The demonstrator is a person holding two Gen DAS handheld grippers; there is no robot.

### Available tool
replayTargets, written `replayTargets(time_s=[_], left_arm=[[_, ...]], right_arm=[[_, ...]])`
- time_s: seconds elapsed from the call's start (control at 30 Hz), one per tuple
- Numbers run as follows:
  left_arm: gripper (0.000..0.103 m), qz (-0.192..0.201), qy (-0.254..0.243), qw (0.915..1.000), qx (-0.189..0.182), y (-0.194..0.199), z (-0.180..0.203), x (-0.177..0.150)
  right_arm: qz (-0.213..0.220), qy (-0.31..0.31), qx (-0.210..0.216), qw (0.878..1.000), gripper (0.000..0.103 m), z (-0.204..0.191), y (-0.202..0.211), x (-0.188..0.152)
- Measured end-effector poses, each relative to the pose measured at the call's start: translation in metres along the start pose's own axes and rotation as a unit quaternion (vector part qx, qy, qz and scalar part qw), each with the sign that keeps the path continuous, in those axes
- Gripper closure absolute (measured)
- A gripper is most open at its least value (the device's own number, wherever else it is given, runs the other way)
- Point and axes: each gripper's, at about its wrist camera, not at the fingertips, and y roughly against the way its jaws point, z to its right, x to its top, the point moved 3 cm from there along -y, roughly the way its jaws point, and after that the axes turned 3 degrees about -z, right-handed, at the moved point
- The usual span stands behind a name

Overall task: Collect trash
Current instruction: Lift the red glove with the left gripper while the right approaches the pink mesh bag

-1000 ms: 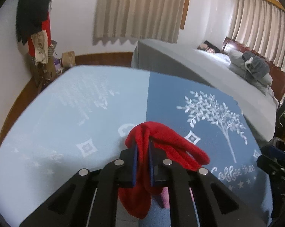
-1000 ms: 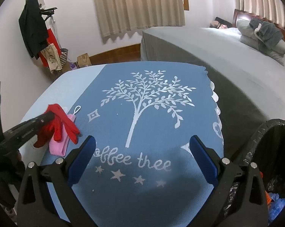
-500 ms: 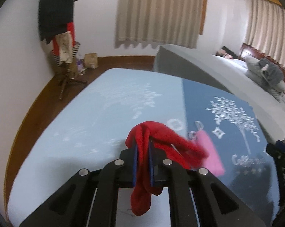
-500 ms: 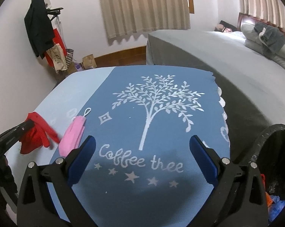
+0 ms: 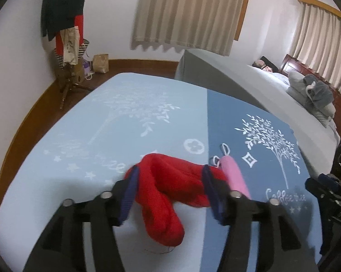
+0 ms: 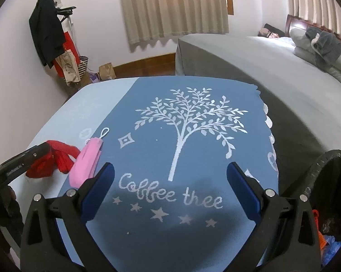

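Note:
A red cloth lies on the blue tablecloth between the open jaws of my left gripper; it also shows in the right wrist view. A pink face mask lies just right of it, touching it, and is seen at the left in the right wrist view. My right gripper is open and empty above the "Coffee tree" print. A black-lined trash bin stands at the table's right edge with coloured scraps inside.
A grey bed with pillows stands behind and right of the table. A coat rack with clothes and bags stands at the far left by the wall. The tablecloth edge drops off at the right.
My left gripper moved left and back from the pink mask with the red cloth, then opened; the cloth now rests on the table between its jaws. The right gripper hardly moved.

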Motion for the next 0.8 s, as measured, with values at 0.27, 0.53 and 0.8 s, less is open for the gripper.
replayTargets(time_s=[0.27, 0.53, 0.8], left_arm=[[0.029, -0.006, 0.004, 0.9999, 0.015, -0.019, 0.003, 0.007], [0.032, -0.039, -0.001, 0.9991, 0.016, -0.038, 0.002, -0.001], [0.089, -0.043, 0.007, 0.9989, 0.018, -0.039, -0.005, -0.002]], right_arm=[[-0.005, 0.002, 0.003, 1.0, 0.007, -0.001, -0.003, -0.004], [-0.006, 0.004, 0.003, 1.0, 0.007, -0.003, -0.005, -0.003], [-0.01, 0.008, 0.008, 1.0, 0.007, -0.014, -0.01, -0.002]])
